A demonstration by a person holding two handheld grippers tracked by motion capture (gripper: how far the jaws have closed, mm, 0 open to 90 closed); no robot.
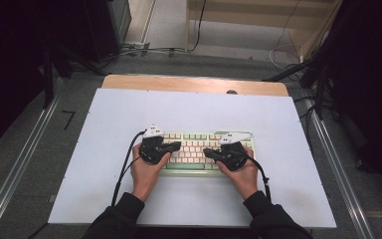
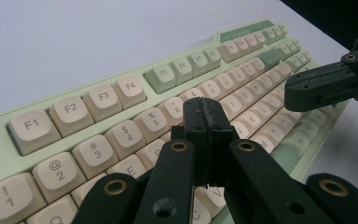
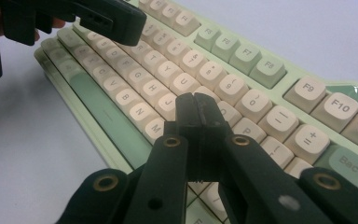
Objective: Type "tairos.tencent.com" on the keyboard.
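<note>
Here, a white mat (image 1: 194, 114) covers most of the table (image 1: 194, 82), and the keyboard (image 1: 199, 149), pale green with cream keys, lies on the mat's near half, about midway across. Both hands hold grippers over it. The left gripper (image 1: 176, 146) hangs above the keyboard's left end, jaws pressed together on nothing, tips over the number row (image 2: 205, 112). The right gripper (image 1: 208, 152) hangs above its right half, jaws likewise closed and empty, tips over the letter keys (image 3: 196, 109).
</note>
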